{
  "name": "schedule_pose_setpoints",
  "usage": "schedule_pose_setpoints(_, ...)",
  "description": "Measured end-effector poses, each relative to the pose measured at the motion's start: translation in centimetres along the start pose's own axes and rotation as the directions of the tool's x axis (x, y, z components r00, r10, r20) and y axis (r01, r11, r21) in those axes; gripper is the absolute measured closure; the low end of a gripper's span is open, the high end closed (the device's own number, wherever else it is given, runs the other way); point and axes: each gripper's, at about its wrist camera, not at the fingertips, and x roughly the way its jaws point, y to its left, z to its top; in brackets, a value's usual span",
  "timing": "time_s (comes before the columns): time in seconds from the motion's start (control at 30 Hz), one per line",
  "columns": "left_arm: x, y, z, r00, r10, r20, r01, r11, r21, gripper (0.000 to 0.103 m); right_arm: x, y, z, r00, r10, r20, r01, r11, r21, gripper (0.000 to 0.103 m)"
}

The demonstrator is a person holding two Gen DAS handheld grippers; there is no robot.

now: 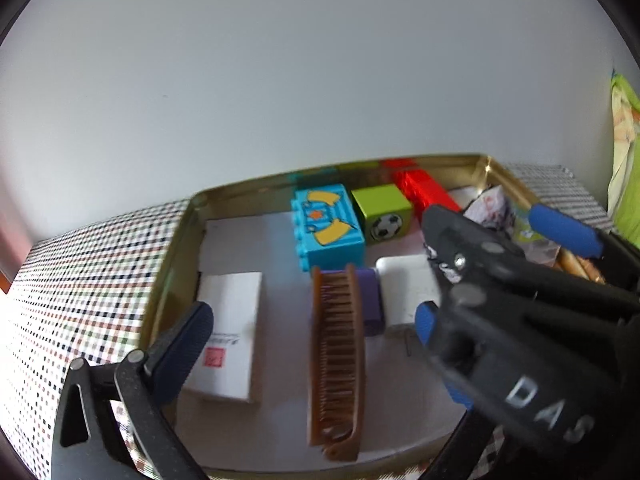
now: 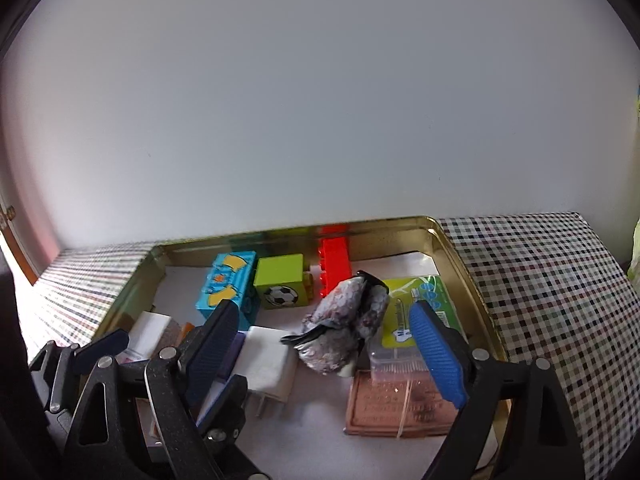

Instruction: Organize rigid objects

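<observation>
My left claw (image 1: 304,344) stands released, jaws wide, and the brown comb (image 1: 338,356) lies loose between them on the floor of the tin (image 1: 168,248) — nearer my 3 o'clock finger than the 9 o'clock one, touching neither pad. It runs lengthwise from 6 to 12 o'clock, teeth up. At 9 o'clock of it, just beside my left finger (image 1: 180,356), lies a white box (image 1: 232,332); at 1 o'clock a purple block (image 1: 372,300) touches its far end, with a white charger (image 1: 408,288) just beyond.

My right claw (image 2: 320,344) is released too, nothing pressed between its pads; a grey speckled bundle (image 2: 344,328) sits in the gap at 12 o'clock, apart from both fingers.

Counted: 1 comb, 1 white box, 1 charger, 1 purple block, 1 blue brick (image 1: 328,228), 1 green cube (image 1: 382,214) with a football print, 1 red brick (image 1: 424,192), 1 bundle, 1 green packet (image 2: 420,304), 1 clear case (image 2: 394,360), 1 copper-coloured pack (image 2: 392,408) bound by a rubber band.

The 1 container — the gold tin — holds all of these. It rests on a checked cloth (image 2: 540,280). The 3 toy pieces line its far wall at 12 o'clock; packet, case and pack fill its 3 o'clock side.
</observation>
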Motion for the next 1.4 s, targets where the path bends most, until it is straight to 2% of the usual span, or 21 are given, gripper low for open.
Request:
schedule_pose_setpoints(0.17,-2.7,1.4,-0.6,0.995,0.000,0.095,0.001,1.000,-0.011,0.000,-2.6,0.1,-0.8,0.991,-0.044,0.126,0.047,0.999,-0.017,0.014)
schedule_pose_setpoints(0.37,-4.1,3.2,-1.4,0.989,0.007,0.149,0.000,0.999,-0.047,0.000,-4.4,-0.4,-1.1,0.958,-0.103,0.269,0.102,0.995,0.015,0.014)
schedule_pose_setpoints(0.57,-4.8,4.2,-1.5,0.986,0.008,0.165,0.006,0.996,-0.087,0.000,-5.4,-1.0,-1.5,0.935,-0.156,0.318,0.143,0.988,0.065,0.014)
schedule_pose_setpoints(0.8,-6.6,3.6,-2.0,0.975,0.021,0.221,-0.003,0.997,-0.082,0.000,-6.3,0.3,-2.3,0.925,-0.189,0.329,0.194,0.981,0.018,0.012)
schedule_pose_setpoints(1.2,-10.0,3.9,-4.0,0.963,0.032,0.268,-0.014,0.998,-0.069,0.000,-9.1,0.4,-4.2,0.911,-0.171,0.375,0.167,0.985,0.044,0.012)
schedule_pose_setpoints(1.4,-11.4,4.3,-4.9,0.957,0.034,0.289,-0.013,0.997,-0.074,0.000,-10.6,0.8,-5.1,0.893,-0.184,0.410,0.179,0.983,0.050,0.011)
